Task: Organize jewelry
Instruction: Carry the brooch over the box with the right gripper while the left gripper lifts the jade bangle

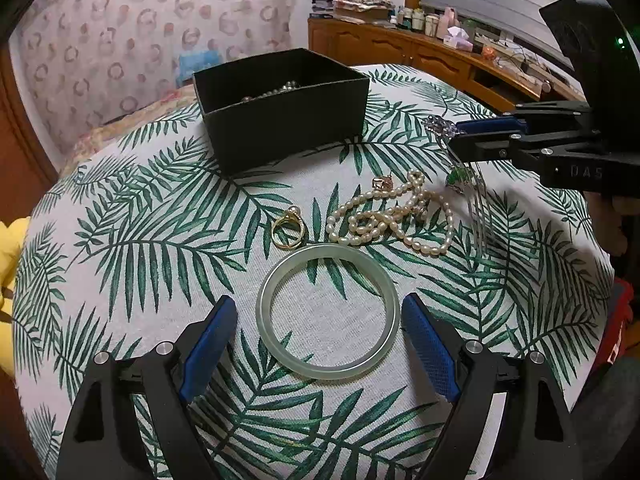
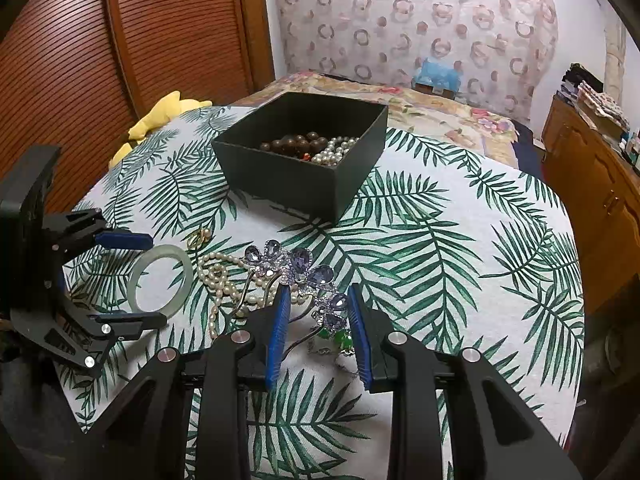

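Clearing the loose pieces off the leaf-print cloth (image 1: 160, 240) into the black box (image 1: 280, 120) is the step in hand: the right gripper (image 2: 316, 304) pinches a purple-stoned hair comb (image 2: 298, 266) above the pearl necklace (image 1: 392, 216). The left gripper (image 1: 320, 316) stands spread either side of the pale jade bangle (image 1: 328, 312), not touching it. Next, I judge, the left must close on the bangle's rim, while the comb needs carrying over the box's wall.

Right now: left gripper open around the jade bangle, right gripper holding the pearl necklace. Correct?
Not quite. The right gripper holds the purple-stone hair comb, not the pearl necklace, which lies loose on the cloth; the right wrist view shows it. The left gripper does stand open around the jade bangle.
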### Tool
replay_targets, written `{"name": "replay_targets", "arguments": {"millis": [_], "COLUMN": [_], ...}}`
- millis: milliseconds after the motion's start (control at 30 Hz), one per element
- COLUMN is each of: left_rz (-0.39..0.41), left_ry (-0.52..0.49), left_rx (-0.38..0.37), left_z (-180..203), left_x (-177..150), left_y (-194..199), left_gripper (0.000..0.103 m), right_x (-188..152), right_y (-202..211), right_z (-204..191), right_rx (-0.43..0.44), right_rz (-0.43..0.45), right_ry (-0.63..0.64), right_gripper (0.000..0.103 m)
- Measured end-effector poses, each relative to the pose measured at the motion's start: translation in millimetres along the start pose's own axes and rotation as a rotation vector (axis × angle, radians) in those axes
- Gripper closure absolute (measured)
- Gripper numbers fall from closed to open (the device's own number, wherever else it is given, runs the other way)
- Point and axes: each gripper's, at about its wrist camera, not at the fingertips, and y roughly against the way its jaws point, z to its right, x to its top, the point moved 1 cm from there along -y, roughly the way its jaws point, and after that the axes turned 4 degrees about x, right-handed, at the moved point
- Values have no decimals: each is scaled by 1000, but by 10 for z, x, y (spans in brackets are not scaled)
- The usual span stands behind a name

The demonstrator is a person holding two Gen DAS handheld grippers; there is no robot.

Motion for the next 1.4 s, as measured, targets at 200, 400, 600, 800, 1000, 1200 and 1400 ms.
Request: {"name": "replay_targets", "arguments": {"millis": [200, 400, 600, 800, 1000, 1200, 1400], "left_rz": [13, 61, 105, 136, 156, 180, 196], "left_ry": [19, 76, 93, 124, 115, 137, 130], "left_rx": [-17, -31, -4, 18, 55, 54, 57], "left_z": [-68, -220, -387, -601, -765, -903, -932], "left_x": [17, 164, 439, 668, 904, 1121, 1278], "left_y": [36, 150, 225, 246, 229, 199, 130], "left_gripper": [34, 34, 34, 34, 34, 34, 34], "right_x": [23, 193, 563, 973, 1348, 1563, 1549], "right_y": [-10, 61, 44, -92, -277, -491, -733], "right_z": [14, 31, 72, 157, 151, 212, 204], "right_rx": [4, 16, 8, 16, -4, -23, -30], "right_rz": [2, 37, 74, 94, 93, 94, 53], "right_ry": [2, 8, 49, 72, 119, 119, 134], "right_gripper": [71, 71, 71, 71, 71, 71, 71]}}
